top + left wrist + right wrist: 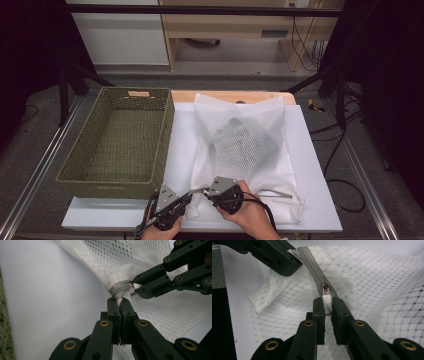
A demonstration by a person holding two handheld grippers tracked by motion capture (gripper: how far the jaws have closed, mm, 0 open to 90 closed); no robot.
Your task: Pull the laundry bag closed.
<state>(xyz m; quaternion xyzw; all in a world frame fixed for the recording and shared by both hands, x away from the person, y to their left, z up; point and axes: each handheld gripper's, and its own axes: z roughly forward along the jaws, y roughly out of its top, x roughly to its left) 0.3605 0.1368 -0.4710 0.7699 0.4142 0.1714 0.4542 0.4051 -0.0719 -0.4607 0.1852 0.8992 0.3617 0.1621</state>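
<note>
The mesh bag (245,150) is laid flat on the bench (320,200) beside the basket (120,140), its corner pinched by the left tongs (121,302) so the zip pull (327,302), clamped in the right tongs (327,305), can be drawn against tension.

The white mesh bag (245,150) lies flat on the white board beside the green basket (120,142), its long side running away from the basket's near corner toward the far edge. Its netting is see-through, and a dark, folded bundle (240,137) shows inside — probably clothing, though the mesh blurs it. Along the near end, the end level with the basket's front wall, runs a grey zipper (312,262). The zipper's white pull tab (327,303) hangs from a small metal slider (325,288) — the bag's corner (120,291) there is bunched and lifted off the board.
</note>
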